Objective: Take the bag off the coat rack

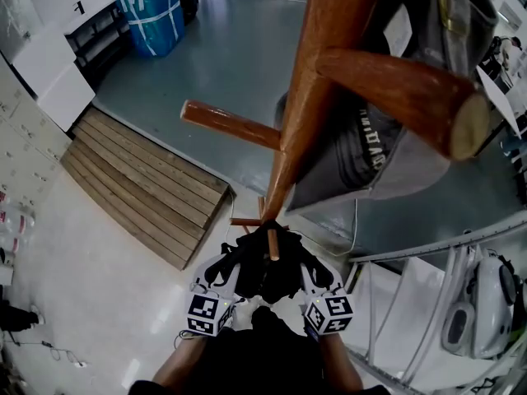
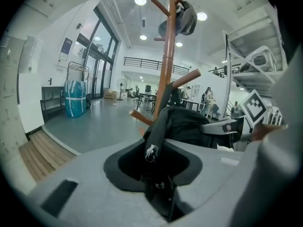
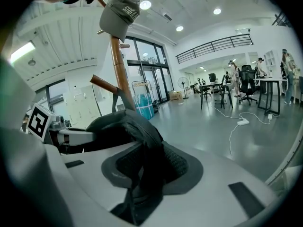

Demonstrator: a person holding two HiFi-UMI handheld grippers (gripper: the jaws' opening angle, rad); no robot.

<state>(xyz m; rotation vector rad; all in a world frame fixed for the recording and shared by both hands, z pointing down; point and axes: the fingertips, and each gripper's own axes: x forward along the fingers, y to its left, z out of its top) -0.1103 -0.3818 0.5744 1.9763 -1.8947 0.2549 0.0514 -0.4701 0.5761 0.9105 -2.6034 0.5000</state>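
A black bag (image 1: 263, 263) hangs low on the brown wooden coat rack (image 1: 306, 105), against a short peg (image 1: 272, 243). My left gripper (image 1: 233, 263) and right gripper (image 1: 303, 262) flank the bag from either side. In the left gripper view, a black strap with a metal zip pull (image 2: 151, 151) runs down into the narrow gap of the left gripper (image 2: 158, 190), and the bag's body (image 2: 187, 126) bulges beyond. In the right gripper view, a black strap (image 3: 144, 143) drops between the jaws of the right gripper (image 3: 142, 195). Both grippers look closed on the fabric.
A grey cap (image 1: 387, 151) hangs on an upper peg of the rack. A wooden ramp (image 1: 148, 179) lies on the floor to the left, and a blue wrapped bundle (image 1: 152, 11) stands beyond it. White metal shelving (image 1: 428, 303) stands close on the right. People sit at distant desks (image 3: 255, 82).
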